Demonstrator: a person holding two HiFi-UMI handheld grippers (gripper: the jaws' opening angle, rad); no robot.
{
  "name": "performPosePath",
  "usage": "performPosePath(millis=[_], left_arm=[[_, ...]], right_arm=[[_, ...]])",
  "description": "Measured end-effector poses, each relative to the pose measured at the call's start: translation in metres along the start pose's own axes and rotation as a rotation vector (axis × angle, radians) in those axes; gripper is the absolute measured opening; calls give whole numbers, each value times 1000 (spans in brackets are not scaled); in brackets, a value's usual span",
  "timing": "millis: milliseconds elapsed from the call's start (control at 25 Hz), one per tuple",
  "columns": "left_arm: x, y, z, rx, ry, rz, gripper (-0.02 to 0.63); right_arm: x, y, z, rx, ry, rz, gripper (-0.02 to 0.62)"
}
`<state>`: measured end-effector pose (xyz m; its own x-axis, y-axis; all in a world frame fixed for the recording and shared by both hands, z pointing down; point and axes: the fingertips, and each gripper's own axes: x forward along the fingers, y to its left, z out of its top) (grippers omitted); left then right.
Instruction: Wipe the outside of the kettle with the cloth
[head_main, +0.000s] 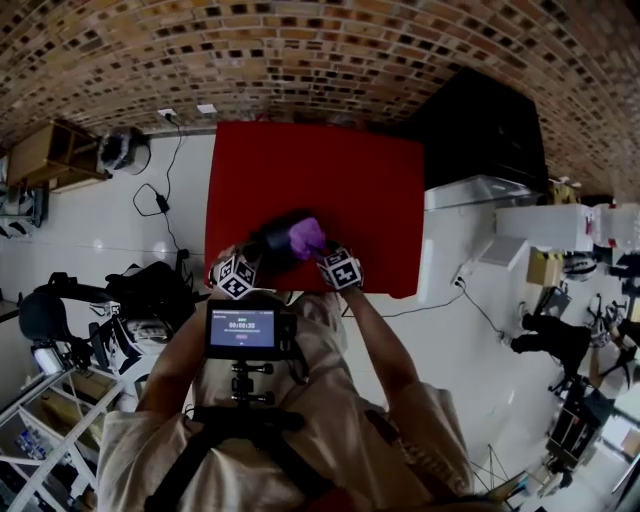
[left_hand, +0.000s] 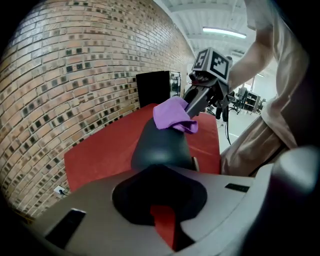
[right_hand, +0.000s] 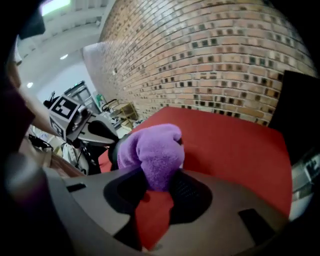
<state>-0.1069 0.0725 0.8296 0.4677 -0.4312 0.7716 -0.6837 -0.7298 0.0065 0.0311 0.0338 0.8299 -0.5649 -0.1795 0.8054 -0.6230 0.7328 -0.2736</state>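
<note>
Now your right gripper (right_hand: 152, 186), clamped on the cloth (right_hand: 150, 150), meets the kettle's (left_hand: 162, 145) right flank. Your closed left gripper (left_hand: 162, 199) sits just left, near the surface's (head_main: 320, 170) front edge.

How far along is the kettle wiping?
Done: the fuzzy purple cloth is picked up, clamped in the right gripper. In hand: it rests on the top of the dark rounded kettle, with the shut left gripper beside it. Left: probably the sides; how much is already wiped cannot be told.

Showing purple on the cloth (right_hand: 150, 150), dark grey on the kettle (left_hand: 162, 142), plain red over the table (head_main: 330, 170) (mottling brown, tan and black across the brick wall (head_main: 300, 50)).
</note>
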Motion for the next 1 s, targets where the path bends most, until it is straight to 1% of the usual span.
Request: performPosePath(millis=[40,160,200,240,280,320,360,400,480,520,560,640,680,720,760,800,880,1000], left_arm=[[0,0,1,1,-2,-1,3],[-1,-4,-1,7,-3,-10,3],[-1,-8,0,11,-3,-16,3],[-2,-11,1,17,-1,-22,3],[-3,-15,2,25,2,-26,3],[-4,-17,4,34,6,-24,3],[-5,-17,4,38,9,-20,3],[-5,-17,2,36,7,-16,3],[-1,-17,-1,24,0,-9,3],[0,-16,-2,22,-1,-4,3],[2,-16,-3,20,1,1,3],[3,-17,-8,9,3,5,3],[3,-19,-8,1,0,4,3],[2,-19,-7,-6,-6,4,3],[1,-19,-5,-11,-16,6,3],[0,-18,-2,-15,-25,10,3],[0,-16,-1,-23,-32,18,3],[1,-17,-2,-20,-30,22,3]], right_arm=[[-3,-18,-7,48,-1,-29,140],[-19,-71,-18,173,7,-184,138],[-26,-81,-13,218,-11,-208,138],[-32,-83,-3,245,-38,-210,138],[-37,-76,12,243,-63,-191,138],[-39,-60,31,212,-77,-152,138],[-37,-37,50,155,-70,-96,138],[-32,-8,66,77,-44,-29,138],[-13,53,91,-102,40,100,140],[0,79,95,-179,92,148,140],[14,99,93,-234,149,180,140],[41,116,73,-286,272,195,140],[48,115,59,-287,332,187,140],[47,111,46,-263,388,184,140],[43,102,35,-229,426,176,140],[37,86,29,-204,436,145,140],[24,51,19,-129,431,88,140],[15,-13,21,-54,301,-15,138]])
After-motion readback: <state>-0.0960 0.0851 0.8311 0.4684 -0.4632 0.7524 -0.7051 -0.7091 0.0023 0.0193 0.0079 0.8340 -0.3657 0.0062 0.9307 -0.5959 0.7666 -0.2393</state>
